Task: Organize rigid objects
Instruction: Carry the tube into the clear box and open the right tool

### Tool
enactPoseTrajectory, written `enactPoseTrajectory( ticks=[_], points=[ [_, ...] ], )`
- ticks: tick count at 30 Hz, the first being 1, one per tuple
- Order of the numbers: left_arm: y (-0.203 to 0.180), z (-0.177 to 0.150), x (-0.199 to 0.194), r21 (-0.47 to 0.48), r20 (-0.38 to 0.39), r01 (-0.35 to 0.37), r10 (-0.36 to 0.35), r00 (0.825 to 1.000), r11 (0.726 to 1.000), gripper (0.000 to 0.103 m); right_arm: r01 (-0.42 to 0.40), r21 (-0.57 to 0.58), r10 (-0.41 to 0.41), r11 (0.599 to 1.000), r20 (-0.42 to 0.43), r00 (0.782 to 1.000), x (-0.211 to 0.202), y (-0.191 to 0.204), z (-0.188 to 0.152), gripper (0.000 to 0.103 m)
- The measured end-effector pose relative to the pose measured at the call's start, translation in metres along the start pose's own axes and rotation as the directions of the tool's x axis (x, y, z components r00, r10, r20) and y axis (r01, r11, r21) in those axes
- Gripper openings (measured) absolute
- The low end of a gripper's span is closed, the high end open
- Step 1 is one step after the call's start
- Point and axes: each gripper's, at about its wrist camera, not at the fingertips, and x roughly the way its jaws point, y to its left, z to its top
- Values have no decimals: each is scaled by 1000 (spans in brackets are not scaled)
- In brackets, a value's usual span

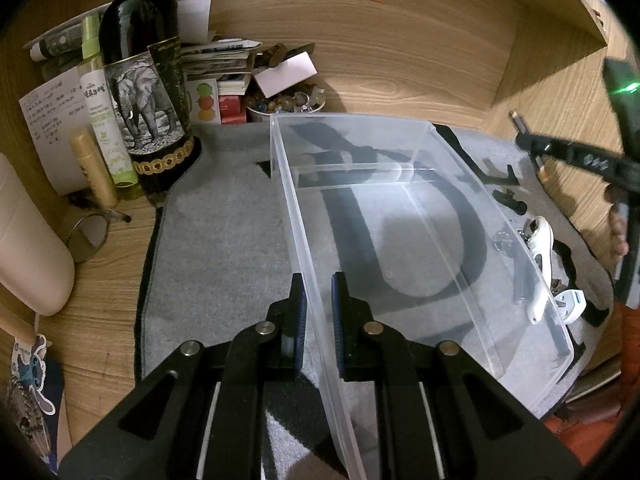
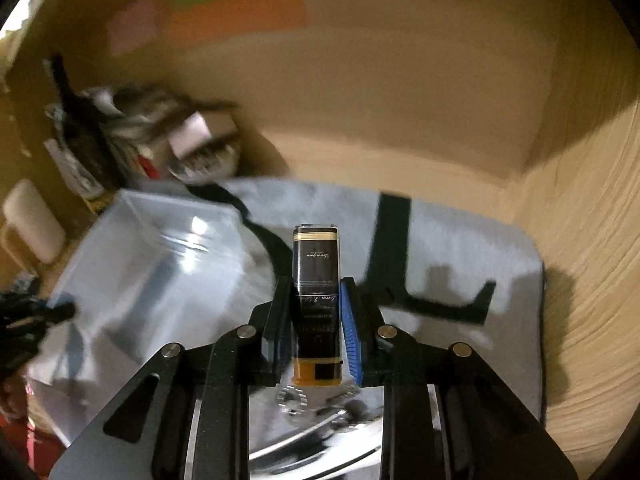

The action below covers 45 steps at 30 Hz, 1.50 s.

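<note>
Left gripper [image 1: 316,320] straddles the clear bin [image 1: 400,216] wall unclamped; right gripper [image 2: 314,320] clamps a black box [image 2: 316,280], which may slip.

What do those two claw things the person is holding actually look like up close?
Both are matte black plastic. The left gripper has two flat fingers lined with dark blue pads, driven by angled black link bars with round silver pivot pins. The right gripper is built the same, its blue ribbed pad brighter. From the left view, a green light glows on the right one's body.
</note>
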Motion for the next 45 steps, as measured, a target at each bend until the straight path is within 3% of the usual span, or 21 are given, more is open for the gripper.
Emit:
enactPoseTrajectory(
  ticks=[5, 10, 20, 32, 41, 45],
  points=[
    [0, 0, 0, 2, 0, -1, 1, 1000, 1000, 12, -63, -52, 67, 997, 72, 995, -23, 33, 11, 22],
    [0, 0, 0, 1, 2, 0, 0, 1000, 1000, 12, -122, -114, 132, 986, 84, 988, -23, 68, 18, 22],
    [0, -1, 0, 1, 14, -2, 2, 1000, 1000, 12, -217, -200, 212, 955, -47, 976, 15, 124, 6, 22],
    [-1, -3, -1, 9, 24, -5, 5, 1000, 1000, 12, -282, -262, 214, 923, -260, 942, 59, 149, -9, 22],
    [1, -3, -1, 11, 23, -7, 7, 1000, 1000, 12, -292, -272, 209, 917, -296, 932, 66, 153, -9, 22],
    [1, -4, -2, 11, 23, -7, 6, 1000, 1000, 12, -282, -280, 211, 918, -256, 943, 58, 153, -7, 35]
  ],
)
